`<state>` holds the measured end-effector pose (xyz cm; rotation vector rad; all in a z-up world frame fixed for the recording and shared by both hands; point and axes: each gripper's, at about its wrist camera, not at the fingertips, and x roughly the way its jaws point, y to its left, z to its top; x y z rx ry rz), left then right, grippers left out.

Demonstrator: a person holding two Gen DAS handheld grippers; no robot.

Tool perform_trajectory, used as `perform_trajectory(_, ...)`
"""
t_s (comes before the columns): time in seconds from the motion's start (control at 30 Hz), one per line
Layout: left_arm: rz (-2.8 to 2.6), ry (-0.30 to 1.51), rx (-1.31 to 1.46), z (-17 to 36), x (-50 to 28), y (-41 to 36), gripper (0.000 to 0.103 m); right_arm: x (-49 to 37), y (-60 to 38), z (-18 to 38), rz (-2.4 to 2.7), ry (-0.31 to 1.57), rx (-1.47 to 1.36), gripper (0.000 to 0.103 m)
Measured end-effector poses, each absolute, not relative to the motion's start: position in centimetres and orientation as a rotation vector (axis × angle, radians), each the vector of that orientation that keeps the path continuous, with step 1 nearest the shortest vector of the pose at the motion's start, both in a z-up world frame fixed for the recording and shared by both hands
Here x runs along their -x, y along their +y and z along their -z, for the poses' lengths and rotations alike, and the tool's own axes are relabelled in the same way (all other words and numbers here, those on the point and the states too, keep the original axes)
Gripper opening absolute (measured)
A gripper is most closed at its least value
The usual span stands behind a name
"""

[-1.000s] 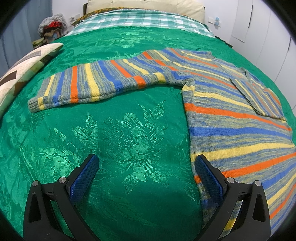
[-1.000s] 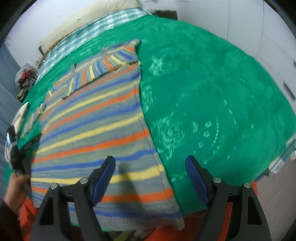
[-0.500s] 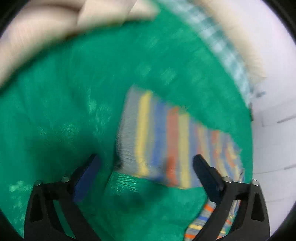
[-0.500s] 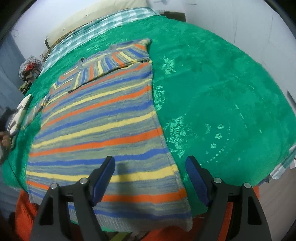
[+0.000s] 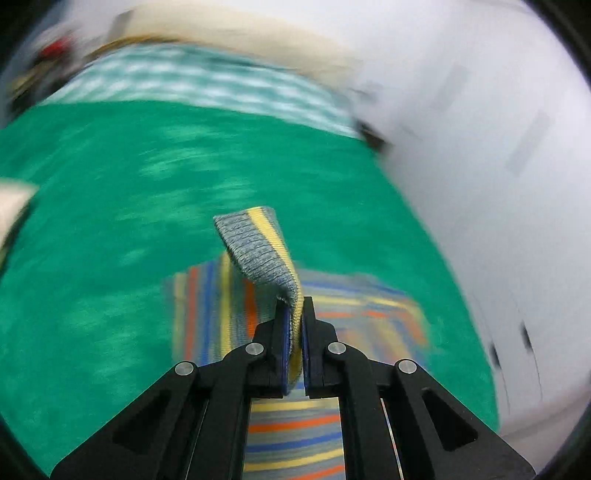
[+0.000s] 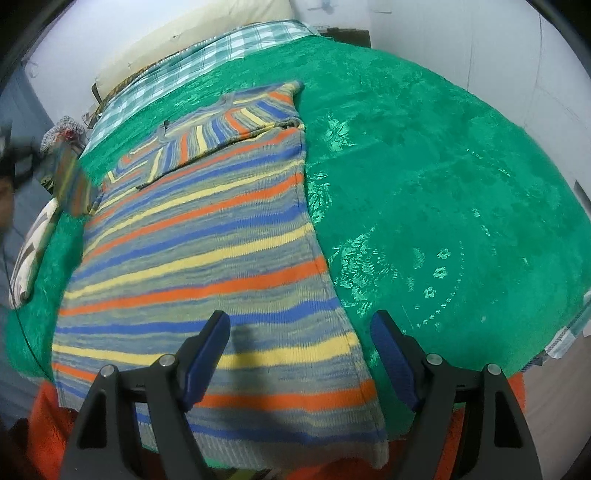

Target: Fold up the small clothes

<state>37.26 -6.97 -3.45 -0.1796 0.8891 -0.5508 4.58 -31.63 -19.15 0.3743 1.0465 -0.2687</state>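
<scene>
A striped knit sweater (image 6: 199, 251) in grey, blue, yellow and orange lies flat on the green bedspread (image 6: 443, 192). Its right sleeve (image 6: 236, 122) is folded across the chest. My left gripper (image 5: 293, 314) is shut on the cuff of the left sleeve (image 5: 258, 251) and holds it lifted above the sweater body (image 5: 295, 435). The lifted sleeve also shows blurred at the far left of the right wrist view (image 6: 72, 184). My right gripper (image 6: 299, 332) is open and empty, hovering over the sweater's hem near its right edge.
A patterned cushion (image 6: 33, 254) lies at the bed's left edge. A checked sheet (image 6: 207, 55) and a cream pillow (image 6: 192, 33) are at the head. White wall panels (image 5: 498, 147) stand to the right. An orange cloth (image 6: 44, 435) hangs at the near edge.
My left gripper has closed on the left sleeve's cuff, lifted it and swung it over toward the sweater body. My right gripper stayed open over the hem.
</scene>
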Motion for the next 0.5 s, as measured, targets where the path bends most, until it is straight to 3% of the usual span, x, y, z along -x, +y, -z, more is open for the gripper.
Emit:
perform_trajectory(0.03, 0.591, 0.894, 0.157, 3.4, -36.6, -10.1, 0.007, -4.6, -31.7, 19.2, 0.265, 1.046, -0.377, 0.078)
perform_trajectory(0.07, 0.613, 0.907, 0.139, 3.9, -36.1, -12.6, 0.017, -4.5, -31.8, 19.3, 0.262, 1.044, -0.379, 0.078)
perform_trajectory(0.1, 0.638, 0.943, 0.111, 5.0, -35.6, -15.7, 0.052, -4.3, -31.8, 19.3, 0.258, 1.039, -0.381, 0.078)
perform_trajectory(0.13, 0.645, 0.99, 0.074, 6.4, -35.4, -18.0, 0.072, -4.2, -31.8, 19.2, 0.256, 1.035, -0.384, 0.078)
perform_trajectory(0.17, 0.632, 1.023, 0.032, 8.1, -34.9, -19.9, 0.085, -4.1, -31.9, 19.3, 0.254, 1.031, -0.39, 0.078)
perform_trajectory(0.27, 0.608, 1.05, -0.029, 11.5, -34.1, -21.0, 0.07, -3.5, -32.5, 19.1, 0.26, 1.016, -0.42, 0.078)
perform_trajectory(0.5, 0.198, 1.06, 0.063, 15.9, -37.3, -8.5, 0.069, -2.4, -34.2, 19.2, 0.28, 0.982, -0.497, 0.079)
